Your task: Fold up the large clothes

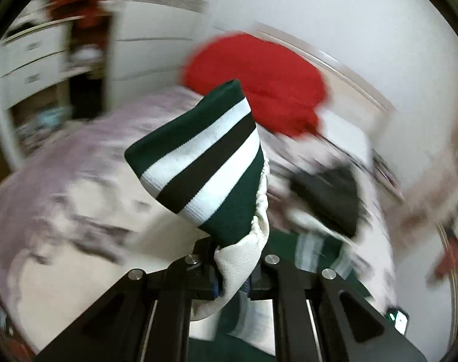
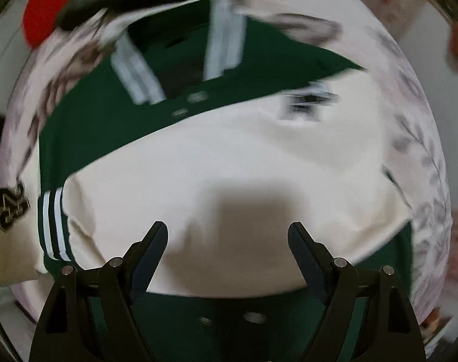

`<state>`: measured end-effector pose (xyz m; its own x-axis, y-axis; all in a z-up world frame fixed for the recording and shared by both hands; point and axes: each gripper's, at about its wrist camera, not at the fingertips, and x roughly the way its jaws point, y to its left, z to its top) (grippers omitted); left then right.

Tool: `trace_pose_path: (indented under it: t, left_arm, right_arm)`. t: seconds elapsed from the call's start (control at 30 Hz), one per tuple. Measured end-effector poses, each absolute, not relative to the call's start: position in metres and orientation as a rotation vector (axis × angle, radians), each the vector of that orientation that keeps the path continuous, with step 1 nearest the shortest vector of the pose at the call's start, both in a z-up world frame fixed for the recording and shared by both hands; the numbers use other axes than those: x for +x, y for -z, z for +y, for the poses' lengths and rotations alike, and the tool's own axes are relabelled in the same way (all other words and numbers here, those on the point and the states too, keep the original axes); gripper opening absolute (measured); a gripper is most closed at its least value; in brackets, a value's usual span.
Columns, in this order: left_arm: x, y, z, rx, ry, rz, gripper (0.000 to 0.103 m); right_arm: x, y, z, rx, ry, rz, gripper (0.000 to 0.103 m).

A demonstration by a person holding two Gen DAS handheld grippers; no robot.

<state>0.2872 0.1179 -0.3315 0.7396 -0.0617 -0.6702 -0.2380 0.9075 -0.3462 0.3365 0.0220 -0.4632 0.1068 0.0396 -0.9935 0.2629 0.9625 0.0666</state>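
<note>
In the left wrist view, white drawers point(image 1: 30, 60) stand at the far left beyond the bed point(image 1: 78, 163) with its pale patterned cover. The left gripper point(image 1: 229, 280) is clamped on the jacket's cream sleeve point(image 1: 244, 259), whose green-striped cuff point(image 1: 204, 163) rises up and blocks the middle; a red garment point(image 1: 259, 81) lies behind. The right gripper point(image 2: 228, 232) hovers with jaws spread, nothing between them, over the green-and-cream jacket point(image 2: 229, 157) spread on the bed.
</note>
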Motion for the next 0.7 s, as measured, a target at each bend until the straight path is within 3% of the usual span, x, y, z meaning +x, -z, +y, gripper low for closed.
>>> trace_pose_path:
  t: [0.1, 0.3, 0.53, 0.6, 0.63, 0.67, 0.7]
  left_arm:
    - [0.307, 0.348, 0.000, -0.413, 0.076, 0.815, 0.008]
    - [0.334, 0.428, -0.200, -0.363, 0.310, 1.033, 0.008]
    - [0.339, 0.492, -0.295, -0.182, 0.288, 1.236, 0.011]
    - [0.342, 0.490, -0.283, -0.182, 0.272, 1.230, 0.023]
    - [0.342, 0.490, -0.277, -0.193, 0.284, 1.230, 0.049]
    - [0.346, 0.483, -0.271, -0.209, 0.299, 1.223, 0.082]
    - [0.347, 0.476, -0.267, -0.209, 0.293, 1.209, 0.090]
  right_arm:
    - [0.322, 0.456, -0.038, 0.327, 0.209, 1.459, 0.083]
    - [0.284, 0.464, -0.178, 0.419, 0.343, 1.479, 0.083]
    - [0.256, 0.477, -0.286, 0.605, 0.244, 1.460, 0.083]
    - [0.255, 0.480, -0.301, 0.713, 0.167, 1.439, 0.084]
    - [0.252, 0.479, -0.312, 0.752, 0.143, 1.431, 0.084]
    - [0.251, 0.479, -0.319, 0.792, 0.116, 1.425, 0.083]
    - [0.253, 0.479, -0.321, 0.828, 0.087, 1.415, 0.083]
